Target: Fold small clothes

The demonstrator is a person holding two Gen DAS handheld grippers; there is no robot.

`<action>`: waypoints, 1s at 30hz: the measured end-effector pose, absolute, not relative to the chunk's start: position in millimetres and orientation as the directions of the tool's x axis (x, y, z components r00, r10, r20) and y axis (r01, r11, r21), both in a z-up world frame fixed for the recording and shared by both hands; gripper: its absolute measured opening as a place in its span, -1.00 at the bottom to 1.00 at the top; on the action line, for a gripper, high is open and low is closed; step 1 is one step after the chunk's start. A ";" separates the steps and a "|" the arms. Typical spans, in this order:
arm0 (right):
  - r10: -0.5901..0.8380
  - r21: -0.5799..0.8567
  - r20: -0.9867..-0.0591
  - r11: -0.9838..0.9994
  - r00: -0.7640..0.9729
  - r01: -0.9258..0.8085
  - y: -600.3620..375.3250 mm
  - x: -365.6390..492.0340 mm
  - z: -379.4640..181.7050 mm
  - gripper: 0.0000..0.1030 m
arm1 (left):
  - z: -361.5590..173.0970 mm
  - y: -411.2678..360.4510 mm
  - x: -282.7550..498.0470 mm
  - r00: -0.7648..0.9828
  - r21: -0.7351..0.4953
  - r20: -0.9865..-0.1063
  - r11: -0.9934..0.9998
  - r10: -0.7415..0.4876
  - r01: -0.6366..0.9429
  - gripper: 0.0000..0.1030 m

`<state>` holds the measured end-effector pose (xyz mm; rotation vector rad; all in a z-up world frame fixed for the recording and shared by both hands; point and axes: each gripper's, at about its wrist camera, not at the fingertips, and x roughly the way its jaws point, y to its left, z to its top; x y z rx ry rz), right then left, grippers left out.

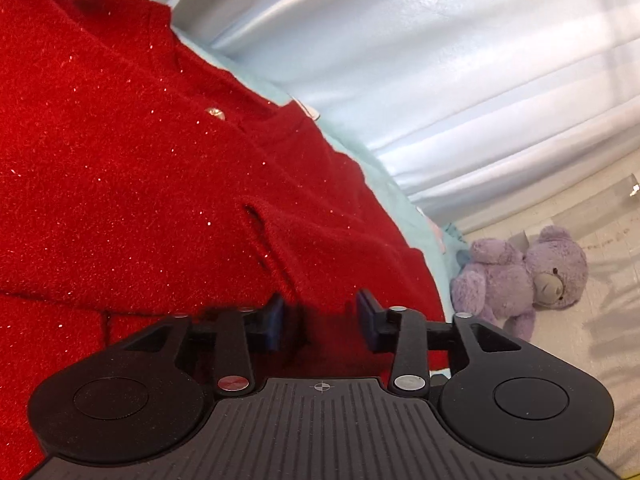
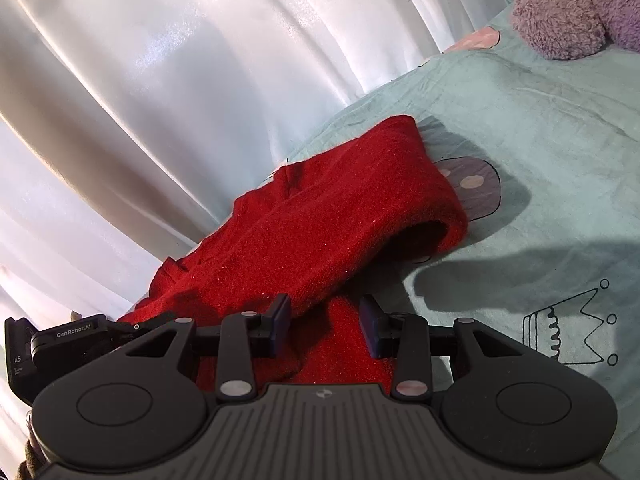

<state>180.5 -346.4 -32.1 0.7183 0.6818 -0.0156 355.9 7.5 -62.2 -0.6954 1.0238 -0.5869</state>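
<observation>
both grippers sit low over the red garment (image 2: 320, 216), which lies on a pale green bedsheet (image 2: 520, 152) beside a white curtain (image 2: 160, 80); the left gripper (image 1: 320, 316) has its jaws parted to a middling gap, with red fabric filling the space between and beneath them, though whether the pads touch the cloth cannot be told; in its view the sparkly knit spreads across the whole left side, showing a small shiny button (image 1: 215, 112) and the ribbed neckline, with a slit-like fold nearer the fingers; the right gripper (image 2: 325, 324) also stands with jaws apart, a strip of red cloth lying between its fingers, not pinched; just ahead of it a sleeve is doubled over the body of the garment, its open cuff pointing toward the right; the left gripper's body shows at the left edge of the right wrist view, touching the garment's far side; a purple teddy bear (image 1: 524, 276) lies near the sheet's edge, well apart from the garment; printed on the sheet are a crown outline (image 2: 572, 328) and a grey mushroom shape (image 2: 476, 188) partly under the cuff.
</observation>
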 end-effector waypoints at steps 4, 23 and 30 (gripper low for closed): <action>0.229 0.619 -0.579 0.748 0.782 0.239 -346.1 184.2 -33.4 -0.24 | -54.2 8.6 358.5 0.413 -0.753 -0.548 0.644 -0.727 0.134 -0.76; 0.338 0.739 -0.517 0.639 0.786 0.211 -335.1 232.8 -43.9 -0.21 | -22.0 140.3 341.0 0.674 -0.541 -0.632 0.840 -0.384 -0.029 -0.73; 0.325 0.776 -0.518 0.567 0.791 0.275 -340.4 243.8 -58.9 -0.35 | -43.5 145.1 351.6 0.666 -0.623 -0.604 0.781 -0.438 -0.051 -0.61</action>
